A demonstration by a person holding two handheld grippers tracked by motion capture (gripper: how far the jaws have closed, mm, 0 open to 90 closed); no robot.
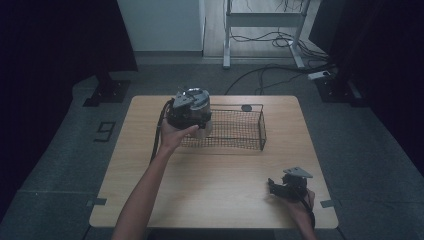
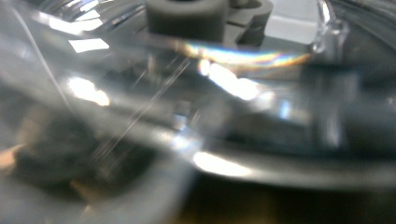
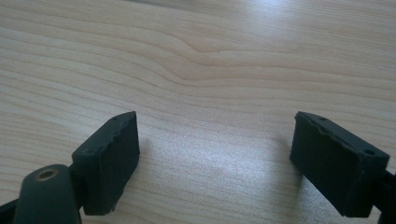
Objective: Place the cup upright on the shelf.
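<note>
My left gripper [image 1: 199, 126] is held up over the left end of a black wire basket [image 1: 262, 129] at the back of the wooden table [image 1: 215, 185]. A pale, clear plastic container [image 1: 203, 131] hangs at its tip, and the gripper looks shut on it. In the left gripper view the clear plastic [image 2: 243, 88] sits right against the camera, blurred, hiding the jaws. My right gripper [image 1: 273, 186] rests low near the table's front right corner. It is open [image 3: 215, 158], jaws wide apart over bare wood with nothing between them.
A small dark round thing [image 1: 246, 107] sits at the basket's back rim. Beyond the table lie grey floor, cables [image 1: 260, 75] and the feet of a white desk frame [image 1: 227, 55]. Dark curtains stand on both sides.
</note>
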